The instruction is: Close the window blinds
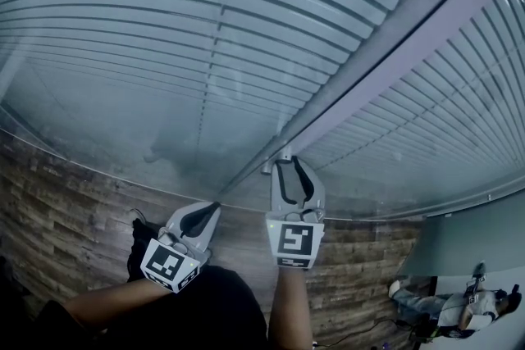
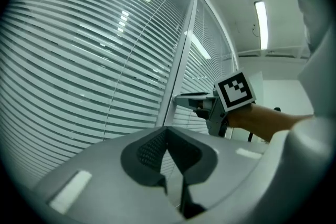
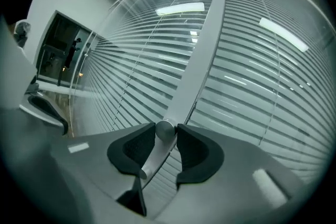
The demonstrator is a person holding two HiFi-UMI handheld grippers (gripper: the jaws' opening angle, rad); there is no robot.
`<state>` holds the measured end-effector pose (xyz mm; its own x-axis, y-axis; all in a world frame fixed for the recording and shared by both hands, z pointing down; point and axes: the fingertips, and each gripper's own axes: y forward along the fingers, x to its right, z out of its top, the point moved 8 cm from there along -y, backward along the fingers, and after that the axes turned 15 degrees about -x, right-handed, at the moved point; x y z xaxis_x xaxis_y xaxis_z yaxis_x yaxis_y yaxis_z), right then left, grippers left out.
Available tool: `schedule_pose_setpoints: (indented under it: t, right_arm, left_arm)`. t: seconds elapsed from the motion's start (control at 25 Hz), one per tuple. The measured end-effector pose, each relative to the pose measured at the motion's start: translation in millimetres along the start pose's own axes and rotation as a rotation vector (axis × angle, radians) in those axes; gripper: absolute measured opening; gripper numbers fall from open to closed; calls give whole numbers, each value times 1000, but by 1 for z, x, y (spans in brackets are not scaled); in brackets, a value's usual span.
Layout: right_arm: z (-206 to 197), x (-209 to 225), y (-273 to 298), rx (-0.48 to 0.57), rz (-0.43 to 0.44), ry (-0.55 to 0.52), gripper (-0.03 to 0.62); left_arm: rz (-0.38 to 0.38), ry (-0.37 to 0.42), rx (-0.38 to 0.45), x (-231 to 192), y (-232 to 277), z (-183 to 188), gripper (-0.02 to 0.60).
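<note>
A glass wall fills the scene, with the window blinds (image 1: 123,20) hanging behind the pane. Their horizontal slats run across on both sides of a pale upright frame post (image 1: 394,53). Wood-patterned flooring (image 1: 66,201) lies below the person's arms.

The right gripper (image 3: 166,127) reaches straight ahead to the foot of the post. Its two dark pads (image 3: 195,150) pinch a round metal knob (image 3: 164,131). The knob sits right at the tips, touching both pads. A slim metal shank runs from it back between the pads toward the gripper's body. The post rises directly beyond the tips, and slats spread to either side of them.

The left gripper (image 1: 215,207) is just beside the right one, on its left and a little further back from the glass. Its jaws are pressed together with nothing between them. The closed tips point at the pane near the base of the post, short of touching it. Ahead of those tips lie the slats, with thin dark lines between them. The right gripper's marker cube (image 2: 234,89) shows beyond them to the right.
</note>
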<state>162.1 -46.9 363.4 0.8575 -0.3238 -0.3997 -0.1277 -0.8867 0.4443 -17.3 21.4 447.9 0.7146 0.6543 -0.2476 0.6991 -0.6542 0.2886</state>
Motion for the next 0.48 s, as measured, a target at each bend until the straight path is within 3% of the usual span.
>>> schedule_pose_setpoints:
  t: [0.08, 0.2, 0.28, 0.36, 0.48]
  right_arm:
    - [-2, 3, 0, 20, 34, 82, 137]
    - [-11, 9, -1, 88, 113, 347, 195]
    - [-15, 7, -2, 135, 156, 494, 195]
    - [-15, 5, -2, 159, 176, 574, 180]
    - [-14, 5, 1, 157, 162, 610, 163]
  left_arm:
    - [2, -1, -3, 0, 0, -1, 0]
    - [1, 3, -6, 1, 2, -3, 0]
    - [3, 2, -9, -1, 2, -6, 0]
    - [-1, -3, -14, -2, 3, -7, 0]
    - [-11, -22, -34, -2, 6, -9, 0]
